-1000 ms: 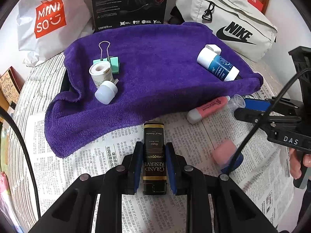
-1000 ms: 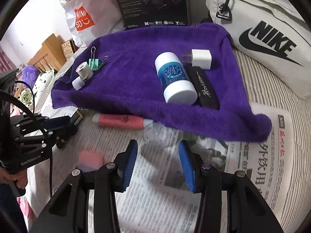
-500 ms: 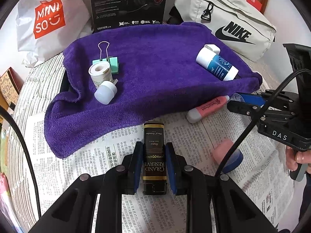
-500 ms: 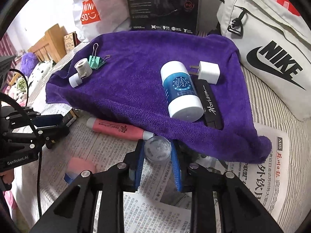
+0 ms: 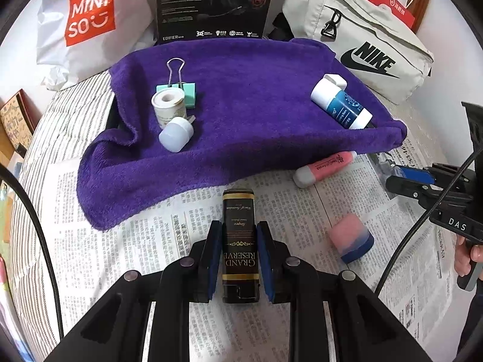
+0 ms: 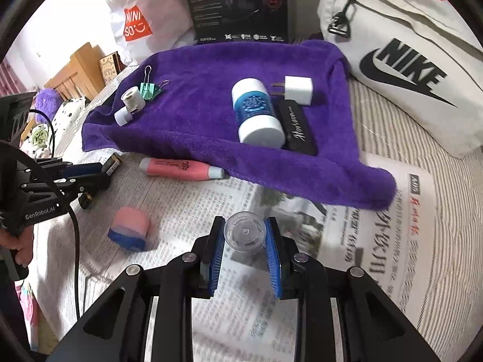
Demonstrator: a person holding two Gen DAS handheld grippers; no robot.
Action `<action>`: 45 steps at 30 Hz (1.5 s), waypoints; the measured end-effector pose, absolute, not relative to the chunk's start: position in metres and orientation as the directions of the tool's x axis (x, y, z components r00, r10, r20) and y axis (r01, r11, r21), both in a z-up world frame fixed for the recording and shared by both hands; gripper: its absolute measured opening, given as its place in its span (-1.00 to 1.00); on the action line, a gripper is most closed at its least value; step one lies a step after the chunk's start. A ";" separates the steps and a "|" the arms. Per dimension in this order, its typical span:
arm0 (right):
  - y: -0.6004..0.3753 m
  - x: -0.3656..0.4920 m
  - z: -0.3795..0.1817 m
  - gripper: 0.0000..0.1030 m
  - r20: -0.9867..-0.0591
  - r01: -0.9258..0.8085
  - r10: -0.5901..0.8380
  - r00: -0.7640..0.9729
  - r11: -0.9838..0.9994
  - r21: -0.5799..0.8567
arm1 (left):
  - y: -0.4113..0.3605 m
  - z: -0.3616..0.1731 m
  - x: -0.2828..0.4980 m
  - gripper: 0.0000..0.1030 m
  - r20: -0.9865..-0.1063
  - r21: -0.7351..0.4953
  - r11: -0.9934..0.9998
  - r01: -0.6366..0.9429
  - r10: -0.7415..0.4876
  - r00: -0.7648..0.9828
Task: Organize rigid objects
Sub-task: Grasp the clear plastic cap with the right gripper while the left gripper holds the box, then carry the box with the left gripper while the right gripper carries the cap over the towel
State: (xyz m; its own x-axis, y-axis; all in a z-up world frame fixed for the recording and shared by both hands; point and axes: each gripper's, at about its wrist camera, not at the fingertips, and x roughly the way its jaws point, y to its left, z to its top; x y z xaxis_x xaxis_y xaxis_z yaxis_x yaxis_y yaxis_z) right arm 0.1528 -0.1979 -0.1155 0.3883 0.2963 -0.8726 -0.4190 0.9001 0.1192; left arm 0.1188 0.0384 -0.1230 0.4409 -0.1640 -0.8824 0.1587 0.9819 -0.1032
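My left gripper [image 5: 238,238] is shut on a black "Grand Reserve" box [image 5: 240,241] lying on newspaper, just in front of the purple towel [image 5: 247,120]. My right gripper [image 6: 245,235] is shut on a small clear round plastic cap [image 6: 245,236], held above the newspaper in front of the towel [image 6: 211,96]. On the towel lie a blue-and-white bottle [image 6: 256,111], a white charger plug [image 6: 297,90], a black case [image 6: 297,129], a tape roll [image 5: 167,107], a small white cap [image 5: 176,134] and a green binder clip [image 5: 181,87]. A pink highlighter [image 6: 181,167] and a pink-and-blue eraser [image 6: 129,229] lie on the newspaper.
A Miniso bag [image 5: 90,21], a black Edifier box [image 5: 214,3] and a white Nike bag [image 5: 362,45] stand behind the towel. The newspaper [image 6: 377,241] covers a striped bedsheet. Wooden furniture [image 6: 81,69] is at the far left.
My right gripper moved forward, closed on the clear cap and lifted it back off the newspaper. My left gripper stayed shut on the black box.
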 end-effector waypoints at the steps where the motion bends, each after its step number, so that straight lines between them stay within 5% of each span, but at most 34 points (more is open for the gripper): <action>1: -0.200 0.152 -0.115 -0.48 -0.872 -0.415 0.294 0.392 0.902 0.117 | 0.041 -0.121 0.117 -0.56 -0.880 -0.111 0.982 0.153 -0.169 0.444; 45: -0.145 0.211 -0.067 -0.48 -0.827 -0.510 0.399 0.395 0.844 0.164 | 0.053 -0.073 0.169 -0.56 -0.848 -0.103 0.977 0.187 -0.185 0.498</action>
State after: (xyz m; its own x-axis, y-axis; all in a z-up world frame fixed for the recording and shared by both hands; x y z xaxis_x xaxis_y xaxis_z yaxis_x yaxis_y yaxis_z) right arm 0.2113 -0.1449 -0.0667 0.3951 0.3991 -0.8274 -0.5099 0.8445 0.1639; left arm 0.1695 0.0530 -0.0733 0.4975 -0.1847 -0.8475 0.1873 0.9769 -0.1030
